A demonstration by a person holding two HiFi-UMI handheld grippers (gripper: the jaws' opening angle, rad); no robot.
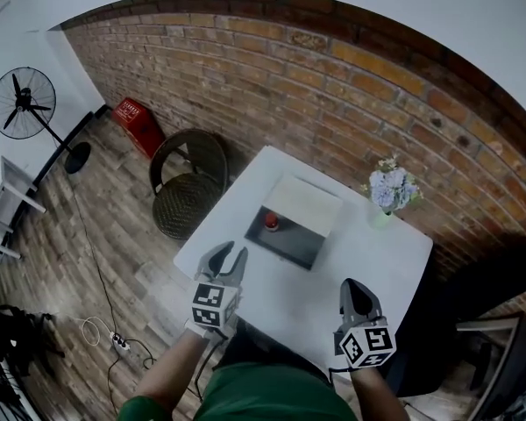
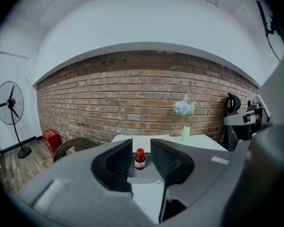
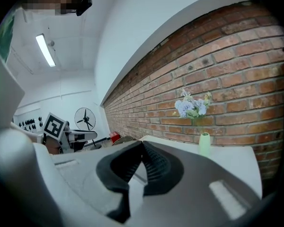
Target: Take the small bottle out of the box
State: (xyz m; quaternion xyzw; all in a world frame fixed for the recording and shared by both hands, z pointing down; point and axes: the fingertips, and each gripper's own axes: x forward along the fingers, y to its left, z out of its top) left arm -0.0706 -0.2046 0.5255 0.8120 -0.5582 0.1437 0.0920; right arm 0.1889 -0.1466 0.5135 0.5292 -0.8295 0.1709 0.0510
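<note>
The small red-capped bottle (image 1: 271,223) stands upright in the shallow dark box (image 1: 294,244) with a raised white lid, on the white square table (image 1: 377,253). It is well ahead of the left gripper (image 1: 231,254), in line with the gap between its fingers (image 2: 116,164), which stand slightly apart and hold nothing. The right gripper (image 1: 358,286) has its fingers (image 3: 156,167) meeting at the tips, empty.

Small bottle (image 1: 271,222) is being seen w/ red cap, dark-red body, white label. Box (image 1: 294,246) is being shown dark grey inside, w/ white lid part. Worktop (image 1: 377,261) is being shown plain white, wall (image 1: 333,86) in red-brown brick pattern. Flowers (image 1: 393,188) are being seen pale blue & white, vase (image 2: 185,134) pale green. Crate (image 1: 138,125) is being shown red, fan (image 1: 23,103) black, wicker chair (image 1: 188,182) dark brown weave. Left gripper (image 1: 231,251) & right gripper (image 1: 354,284) are being seen w/ grey bodies, black jaws, b/w square-marker cubes.
</note>
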